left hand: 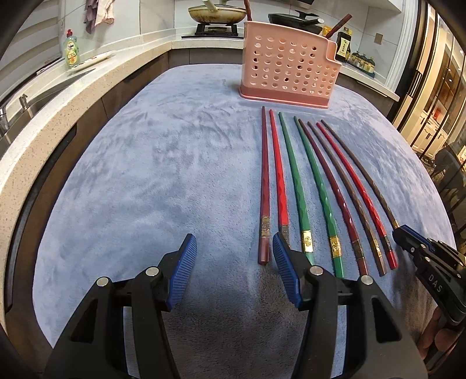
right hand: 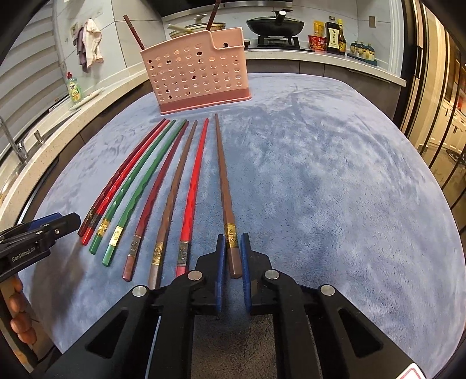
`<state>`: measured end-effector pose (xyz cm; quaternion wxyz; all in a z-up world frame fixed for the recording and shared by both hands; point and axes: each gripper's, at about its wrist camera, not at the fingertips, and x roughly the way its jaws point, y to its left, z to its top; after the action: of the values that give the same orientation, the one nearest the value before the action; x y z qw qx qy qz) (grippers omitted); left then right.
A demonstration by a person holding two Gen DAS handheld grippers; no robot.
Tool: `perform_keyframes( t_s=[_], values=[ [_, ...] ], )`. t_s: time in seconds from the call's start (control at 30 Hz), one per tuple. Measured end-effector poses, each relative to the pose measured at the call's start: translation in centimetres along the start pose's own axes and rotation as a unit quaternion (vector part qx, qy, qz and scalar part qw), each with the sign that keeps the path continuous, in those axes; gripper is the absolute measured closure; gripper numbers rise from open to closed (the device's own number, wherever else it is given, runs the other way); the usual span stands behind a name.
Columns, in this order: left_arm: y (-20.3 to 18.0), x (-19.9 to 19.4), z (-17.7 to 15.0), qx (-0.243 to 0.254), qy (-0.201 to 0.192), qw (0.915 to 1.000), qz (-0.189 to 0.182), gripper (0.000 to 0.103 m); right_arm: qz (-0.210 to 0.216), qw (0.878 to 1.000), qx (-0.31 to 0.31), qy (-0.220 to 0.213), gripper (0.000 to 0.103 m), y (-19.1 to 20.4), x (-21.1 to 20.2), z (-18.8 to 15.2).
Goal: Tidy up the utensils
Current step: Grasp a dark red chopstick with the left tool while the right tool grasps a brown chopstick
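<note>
Several chopsticks, red, green, dark red and brown, lie side by side on the blue cloth [left hand: 174,163], tips toward a pink perforated holder [left hand: 288,73] at the far side, which also shows in the right wrist view [right hand: 198,75]. Two chopsticks stand in the holder. My right gripper [right hand: 233,250] is closed around the thick end of the rightmost brown chopstick [right hand: 224,186], which still lies on the cloth. My left gripper [left hand: 234,247] is open and empty, low over the cloth, with the leftmost dark red chopstick [left hand: 264,186] between its fingers' line. The right gripper [left hand: 407,239] shows at the right edge.
A stone counter with a sink [left hand: 38,99] and a green dish soap bottle [left hand: 70,49] runs along the left. A stove with pans [left hand: 217,14] and sauce bottles [right hand: 335,36] stands behind the holder. Glass cabinets are at the right.
</note>
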<state>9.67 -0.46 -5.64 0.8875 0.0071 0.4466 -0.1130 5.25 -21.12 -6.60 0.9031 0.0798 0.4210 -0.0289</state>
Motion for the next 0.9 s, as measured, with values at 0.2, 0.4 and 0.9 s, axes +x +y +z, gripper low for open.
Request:
perform_keyframes(
  t_s=[0.2,0.4,0.9],
  values=[
    [-0.2,0.8,0.0,0.0,0.003,1.0,0.002,0.051,0.005,1.0,0.011,0.0,0.094,-0.5,-0.2,-0.4],
    [-0.5,1.5,0.1,0.009,0.001,0.9999,0.015,0.052,0.008,1.0,0.015,-0.006,0.094,-0.7,-0.1,-0.6],
    [-0.2,1.5,0.7,0.023,0.014,0.9995,0.017,0.093,0.007,1.0,0.013,0.008,0.095,-0.6,-0.4,-0.4]
  ],
)
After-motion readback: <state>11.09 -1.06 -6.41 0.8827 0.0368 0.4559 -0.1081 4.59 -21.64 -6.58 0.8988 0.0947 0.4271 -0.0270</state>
